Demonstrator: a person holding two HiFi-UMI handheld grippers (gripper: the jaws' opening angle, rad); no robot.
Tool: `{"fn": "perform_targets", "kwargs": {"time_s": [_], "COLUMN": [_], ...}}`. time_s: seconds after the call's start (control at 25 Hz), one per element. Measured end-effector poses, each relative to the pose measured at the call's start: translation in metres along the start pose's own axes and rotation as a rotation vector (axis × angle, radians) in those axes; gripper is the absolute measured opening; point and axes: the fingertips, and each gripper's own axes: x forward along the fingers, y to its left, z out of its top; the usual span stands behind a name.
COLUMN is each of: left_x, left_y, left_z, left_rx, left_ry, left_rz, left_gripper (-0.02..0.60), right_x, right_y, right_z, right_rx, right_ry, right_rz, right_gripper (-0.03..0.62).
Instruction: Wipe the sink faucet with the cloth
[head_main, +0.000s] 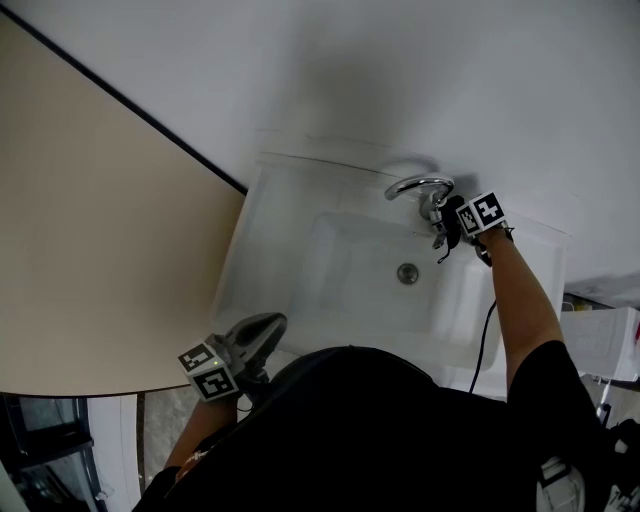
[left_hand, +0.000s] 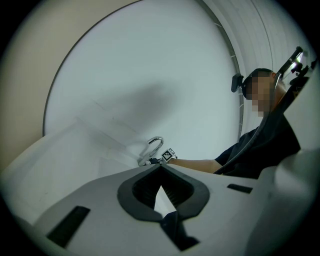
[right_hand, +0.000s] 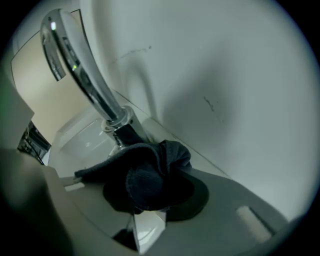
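One dark cloth (right_hand: 150, 172), seemingly at faucet (right_hand: 85, 75) base; head view unclear.

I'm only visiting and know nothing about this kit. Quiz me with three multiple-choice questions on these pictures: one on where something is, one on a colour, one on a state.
1. Where is the cloth?
A. at the base of the faucet
B. in the drain
C. on the floor

2. What colour is the cloth?
A. white
B. dark
C. yellow

3. How are the jaws of the left hand-held gripper?
A. wide apart
B. shut on a sponge
C. shut, with nothing between them

Answers:
1. A: the right gripper view shows it bunched at the faucet's foot.
2. B: it looks near black against the white sink.
3. C: the left gripper view shows the tips meeting, with nothing held.
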Motion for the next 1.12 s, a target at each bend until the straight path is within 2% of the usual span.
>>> {"fn": "perform_targets", "kwargs": {"time_s": [0.16,0.28,0.36,0.44,0.56,0.72,0.96,1.04,1.12], "left_x": [-0.001,-0.002,-0.002,-0.001,0.000,0.003,-0.004,-0.006,-0.007], "left_y": [-0.003,-0.004,-0.004,-0.006,-0.008,-0.009,-0.005,-0.003,-0.003], "left_z": [-0.001,-0.002,-0.002,-0.002,-0.003,-0.004,-0.007,-0.008,-0.008], "left_rx": [0.000,-0.008,-0.009,-0.005,-0.003,-0.003,-0.016,-0.024,-0.024], "left_ry": [0.004,-0.001,0.000,0.000,-0.004,-0.004,-0.014,-0.022,-0.023], "left_rz": [0.015,0.026,0.027,0.021,0.009,-0.012,-0.026,-0.027,-0.030], "left_gripper": [-0.002,0.000,-0.001,0.000,0.000,-0.001,0.000,0.000,0.000], "right_x": [0.012,0.003,-0.009,-0.018,-0.031,-0.034,-0.033,-0.030,-0.025], "right_y": [-0.003,-0.002,0.000,0.005,0.030,0.048,0.068,0.075,0.098], "right_z": [0.002,0.019,0.030,0.031,0.025,0.020,0.015,0.015,0.009], "right_rx": [0.206,0.446,0.521,0.460,0.280,0.026,-0.252,-0.337,-0.418], "right_ry": [-0.066,-0.270,-0.367,-0.358,-0.302,-0.215,-0.099,-0.062,-0.013], "right_rz": [0.138,0.302,0.326,0.278,0.218,0.026,-0.121,-0.144,-0.082], "right_gripper": [0.097,0.092,0.087,0.087,0.090,0.094,0.097,0.097,0.094]}}
